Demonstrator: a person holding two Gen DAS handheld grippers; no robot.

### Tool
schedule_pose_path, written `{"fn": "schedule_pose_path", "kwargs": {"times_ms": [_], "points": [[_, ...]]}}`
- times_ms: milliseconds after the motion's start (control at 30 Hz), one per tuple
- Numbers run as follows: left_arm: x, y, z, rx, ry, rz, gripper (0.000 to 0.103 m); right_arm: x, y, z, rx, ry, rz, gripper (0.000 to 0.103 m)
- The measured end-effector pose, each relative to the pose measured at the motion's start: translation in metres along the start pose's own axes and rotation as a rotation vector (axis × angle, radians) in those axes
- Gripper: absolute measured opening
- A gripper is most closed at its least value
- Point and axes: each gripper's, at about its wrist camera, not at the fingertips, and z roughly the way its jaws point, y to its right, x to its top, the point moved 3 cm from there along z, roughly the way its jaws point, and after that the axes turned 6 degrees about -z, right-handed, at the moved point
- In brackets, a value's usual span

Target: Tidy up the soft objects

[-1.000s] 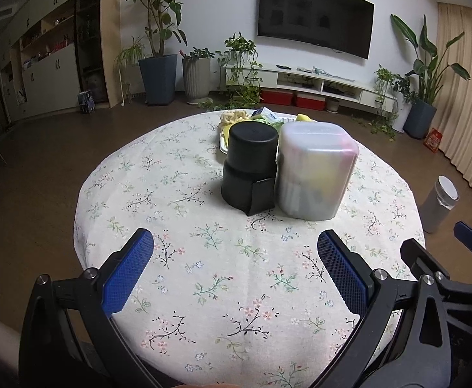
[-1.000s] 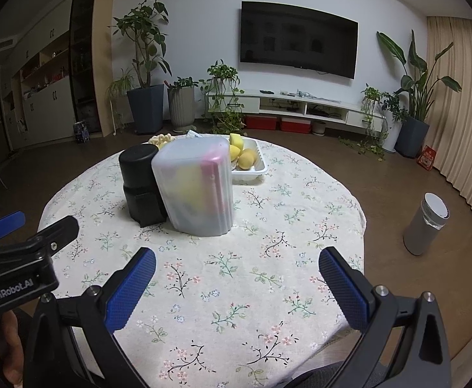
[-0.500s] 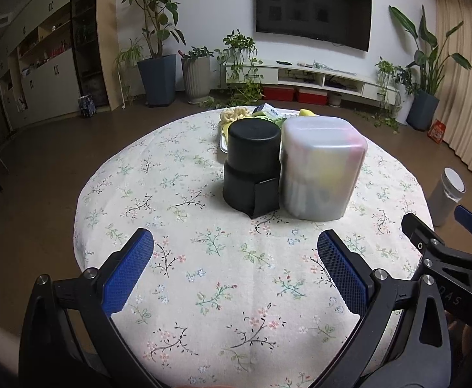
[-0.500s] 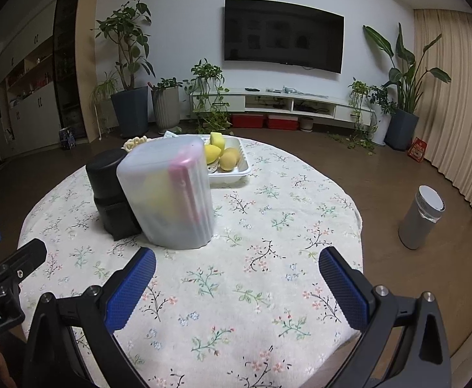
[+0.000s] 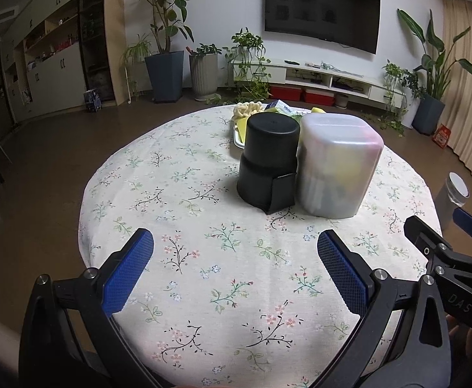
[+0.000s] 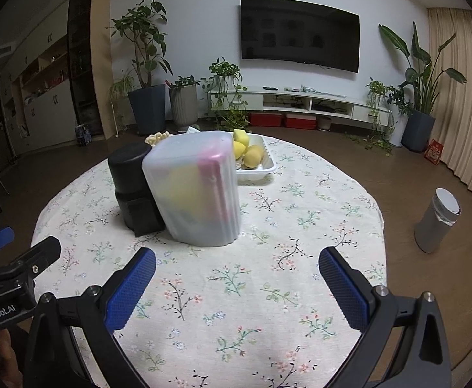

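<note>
Both grippers have drawn nearer the table since a second ago, the frosted plastic container (image 6: 197, 190) now looming larger in the right wrist view; the left gripper (image 5: 235, 271) and right gripper (image 6: 237, 286) hold their blue ribbed fingers spread wide, pinching nothing. Ahead of the fingers and well apart from them, the translucent, rounded container stands touching a matte black cylindrical holder (image 5: 268, 158) on the floral tablecloth (image 5: 184, 258); a white tray (image 6: 262, 169) of yellow soft pieces sits behind.

The frosted container (image 6: 197, 190) blurs its contents to pink and yellow shapes. Behind it and the black canister (image 5: 268, 161), toward the table's (image 5: 177, 200) far edge, the white tray (image 6: 262, 165) is half hidden. The table's near edge is cut off.
</note>
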Motion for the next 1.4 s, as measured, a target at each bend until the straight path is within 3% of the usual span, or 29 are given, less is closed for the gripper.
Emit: {"fn": "schedule_pose_path", "kwargs": {"times_ms": [1400], "points": [[-0.0034,-0.0041,0.0030,0.014,0.003,-0.004,0.103,-0.0028,-0.0088,-0.0025,0.029,0.025,0.010,0.103]]}}
